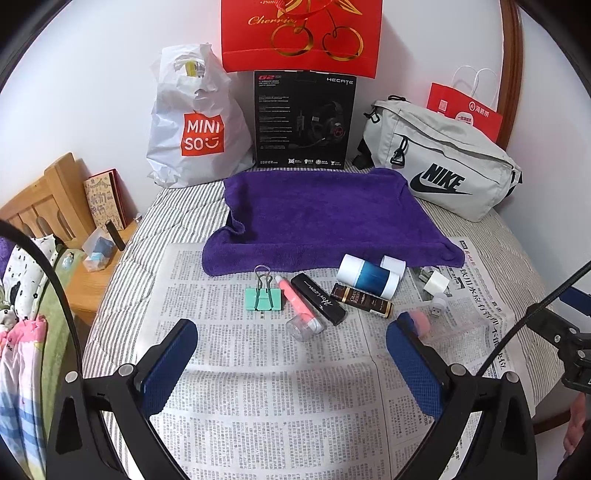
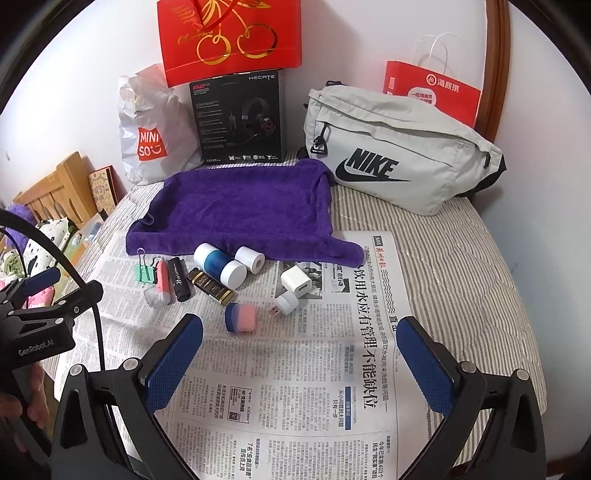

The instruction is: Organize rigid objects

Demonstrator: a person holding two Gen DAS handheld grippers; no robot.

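Observation:
Small rigid objects lie in a row on a newspaper (image 1: 266, 369) in front of a purple towel (image 1: 317, 210). From the left: a green binder clip (image 1: 264, 295), a pink tube with a clear cap (image 1: 299, 306), a black Horizon stick (image 1: 319, 298), a brown-gold tube (image 1: 361, 300), a blue-and-white bottle (image 1: 369, 275), a white roll (image 2: 249, 258), a white charger (image 2: 296, 283), a small white USB light (image 2: 283, 305) and a pink-and-blue puff (image 2: 241, 317). My left gripper (image 1: 291, 345) is open and empty just before the row. My right gripper (image 2: 300, 338) is open and empty near the puff.
Behind the towel stand a Miniso bag (image 1: 195, 122), a black headset box (image 1: 304, 120), a red cherry bag (image 1: 301, 33), a grey Nike pouch (image 1: 439, 158) and a red paper bag (image 2: 432, 92). A wooden bedside shelf (image 1: 55, 206) is at the left.

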